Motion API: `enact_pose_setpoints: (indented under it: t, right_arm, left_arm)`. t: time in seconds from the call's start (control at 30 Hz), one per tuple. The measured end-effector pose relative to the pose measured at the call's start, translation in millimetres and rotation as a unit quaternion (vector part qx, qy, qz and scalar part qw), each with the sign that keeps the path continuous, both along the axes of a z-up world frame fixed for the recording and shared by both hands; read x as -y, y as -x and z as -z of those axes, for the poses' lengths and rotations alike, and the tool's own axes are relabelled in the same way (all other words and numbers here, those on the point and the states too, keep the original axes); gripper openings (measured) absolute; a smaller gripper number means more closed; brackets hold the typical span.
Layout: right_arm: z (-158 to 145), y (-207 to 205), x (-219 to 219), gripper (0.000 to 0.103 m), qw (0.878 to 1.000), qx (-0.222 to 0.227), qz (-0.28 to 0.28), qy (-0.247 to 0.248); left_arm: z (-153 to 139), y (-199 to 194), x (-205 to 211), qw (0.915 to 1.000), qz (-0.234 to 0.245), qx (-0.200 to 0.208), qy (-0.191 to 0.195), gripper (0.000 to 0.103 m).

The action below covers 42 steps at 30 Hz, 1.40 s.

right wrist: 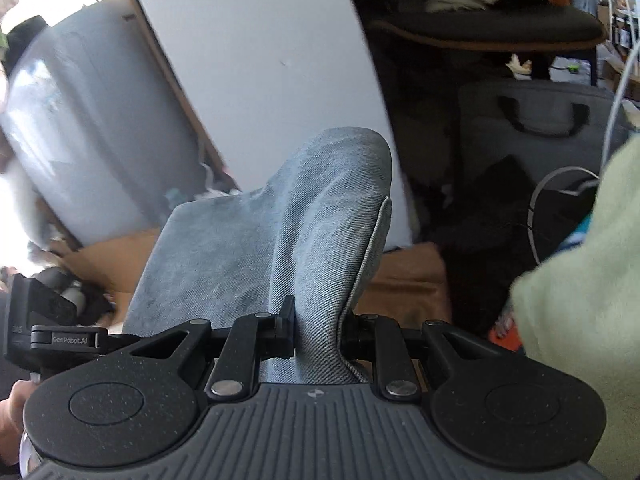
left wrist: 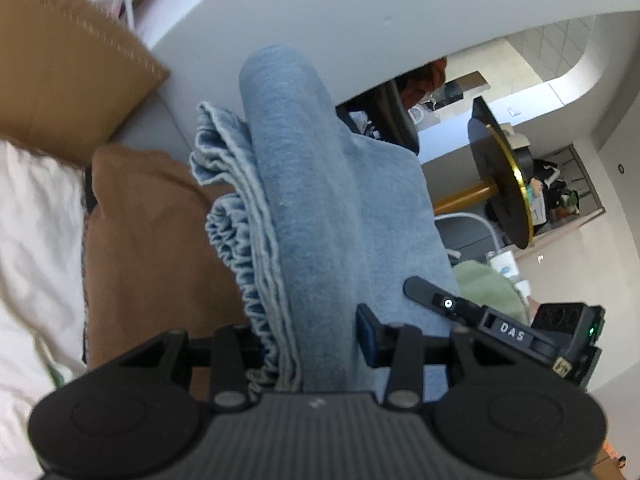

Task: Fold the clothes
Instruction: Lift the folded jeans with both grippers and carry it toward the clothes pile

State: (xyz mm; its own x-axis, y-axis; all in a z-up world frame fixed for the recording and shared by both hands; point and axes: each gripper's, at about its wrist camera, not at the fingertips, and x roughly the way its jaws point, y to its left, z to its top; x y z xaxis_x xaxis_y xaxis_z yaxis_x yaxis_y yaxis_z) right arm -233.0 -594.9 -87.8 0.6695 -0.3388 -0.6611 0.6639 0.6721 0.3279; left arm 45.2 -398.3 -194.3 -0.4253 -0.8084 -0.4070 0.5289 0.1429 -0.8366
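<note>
A light blue denim garment (left wrist: 312,216) with an elastic gathered waistband fills the middle of the left wrist view. It runs forward in a thick folded bundle. My left gripper (left wrist: 316,344) is shut on this bundle near the waistband. The right wrist view shows the same denim (right wrist: 304,224) bulging up in a fold, and my right gripper (right wrist: 318,336) is shut on a doubled edge of it. At the right of the left wrist view, the right gripper (left wrist: 500,328) shows beside the cloth.
Brown cushions (left wrist: 72,72) and a white cloth (left wrist: 36,240) lie to the left. A pale green garment (right wrist: 580,300) sits at the right. A white wall panel (right wrist: 260,60), a grey bag (right wrist: 536,128), a dark chair (right wrist: 488,28) and a round black table (left wrist: 500,176) stand beyond.
</note>
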Motion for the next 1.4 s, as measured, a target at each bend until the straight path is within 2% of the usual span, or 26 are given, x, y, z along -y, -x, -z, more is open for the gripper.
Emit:
enact_pose_setpoints:
  t: [0.13,0.33,0.5,0.6,0.67,0.83,1.03,1.2,1.4]
  right_arm:
    - [16,4,10,0.02,1.0,-0.019,0.004,0.005]
    - [38,3,21,0.02,0.999,-0.038,0.03,0.015]
    - [57,0,25,0.02,0.998,-0.051,0.045,0.013]
    - [69,-6,25,0.02,0.996,-0.075,0.038,0.014]
    - [76,-4,26,0.02,0.996,-0.076,0.037,0.008]
    - [68,-2,27,0.02,0.997,-0.066,0.033,0.015]
    - [59,-10,31,0.021,0.995,-0.084,0.025,0.042]
    - [68,-19,38,0.021,0.996,-0.076,0.038,0.028]
    - [75,-32,36,0.021,0.997,-0.064,0.041,0.018]
  left_arm:
    - [25,3,11,0.9998,-0.005,-0.019,0.0,0.043]
    - [37,10,29,0.9999,0.0,0.0,-0.01,0.043]
    - [53,8,39,0.9996,-0.002,0.0,-0.029,0.043]
    - [55,6,46,0.9987,0.015,0.013,-0.046,0.043]
    - [52,5,48,0.9982,0.021,0.023,-0.05,0.043]
    - [43,2,54,0.9988,0.017,0.012,-0.044,0.043]
    - [42,-2,59,0.9992,0.009,0.0,-0.039,0.043]
    - [51,-9,54,0.9989,-0.007,0.0,-0.047,0.042]
    - [49,-19,52,0.9984,-0.024,0.001,-0.051,0.042]
